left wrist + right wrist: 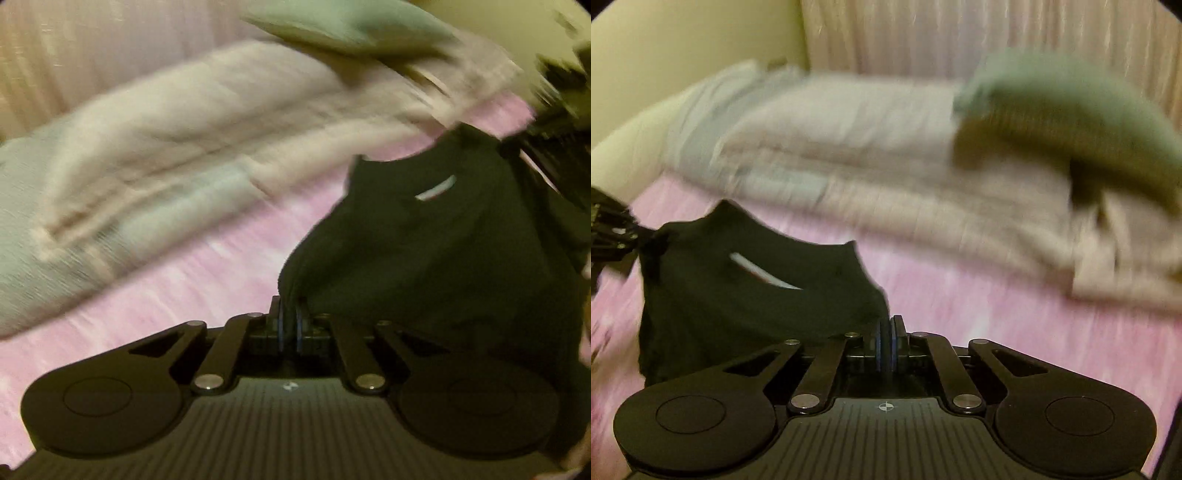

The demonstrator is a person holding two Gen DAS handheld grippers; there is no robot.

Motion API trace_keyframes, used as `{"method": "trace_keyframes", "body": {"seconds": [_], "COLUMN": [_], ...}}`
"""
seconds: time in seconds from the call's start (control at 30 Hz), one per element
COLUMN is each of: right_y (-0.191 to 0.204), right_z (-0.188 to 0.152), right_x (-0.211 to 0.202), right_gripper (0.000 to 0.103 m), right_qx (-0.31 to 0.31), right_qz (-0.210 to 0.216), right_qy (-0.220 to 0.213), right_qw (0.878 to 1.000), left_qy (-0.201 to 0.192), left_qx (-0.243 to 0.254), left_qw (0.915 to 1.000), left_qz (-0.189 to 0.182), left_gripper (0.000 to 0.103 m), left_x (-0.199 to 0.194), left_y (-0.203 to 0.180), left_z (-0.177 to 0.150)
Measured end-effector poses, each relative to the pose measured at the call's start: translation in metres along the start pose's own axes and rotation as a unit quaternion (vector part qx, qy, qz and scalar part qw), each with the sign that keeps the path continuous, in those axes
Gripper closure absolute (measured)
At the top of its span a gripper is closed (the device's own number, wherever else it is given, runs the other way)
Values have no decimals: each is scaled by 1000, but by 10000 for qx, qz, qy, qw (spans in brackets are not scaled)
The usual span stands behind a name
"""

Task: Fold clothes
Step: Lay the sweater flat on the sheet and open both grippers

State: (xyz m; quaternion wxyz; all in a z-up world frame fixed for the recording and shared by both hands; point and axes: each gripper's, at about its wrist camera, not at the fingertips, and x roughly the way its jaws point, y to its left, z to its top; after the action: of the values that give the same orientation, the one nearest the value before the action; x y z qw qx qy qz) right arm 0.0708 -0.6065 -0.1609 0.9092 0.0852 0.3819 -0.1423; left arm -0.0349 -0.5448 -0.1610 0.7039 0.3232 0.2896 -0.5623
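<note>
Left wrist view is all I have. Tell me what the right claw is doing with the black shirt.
Observer: The right claw is shut on the black shirt, pinching its edge.
Operator: Report what lies right of that claw.
Observer: Bare pink sheet, with the folded beige blanket behind it.
Operator: Say where the left claw shows from there.
Observer: The left claw sits at that view's far left edge, holding the shirt's other corner.

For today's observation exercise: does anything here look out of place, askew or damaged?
Nothing stands out. The black garment hangs stretched between the left gripper and right gripper over the pink sheet. A folded beige blanket lies behind. Blur hides fine detail.
</note>
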Motion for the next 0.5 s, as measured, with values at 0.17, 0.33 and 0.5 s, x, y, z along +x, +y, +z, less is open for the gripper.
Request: {"method": "trace_keyframes", "body": {"seconds": [0.17,0.33,0.5], "right_y": [8,48,92], "right_z": [21,-33,-120], "right_x": [32,36,13], "right_gripper": [21,21,21], "right_qx": [243,230,1109], "right_qz": [-240,444,193], "right_qy": [-446,294,1183], "right_qw": [9984,9983,9866], "left_qy": [-115,359,464], "left_qx": [-686,-679,672], "left_qw": [9963,9970,9928], "left_qz": [509,-57,-880], "left_gripper": [66,57,56], "left_x": [13,12,22], "left_y": [27,-25,-134], "left_z": [19,-45,-76]}}
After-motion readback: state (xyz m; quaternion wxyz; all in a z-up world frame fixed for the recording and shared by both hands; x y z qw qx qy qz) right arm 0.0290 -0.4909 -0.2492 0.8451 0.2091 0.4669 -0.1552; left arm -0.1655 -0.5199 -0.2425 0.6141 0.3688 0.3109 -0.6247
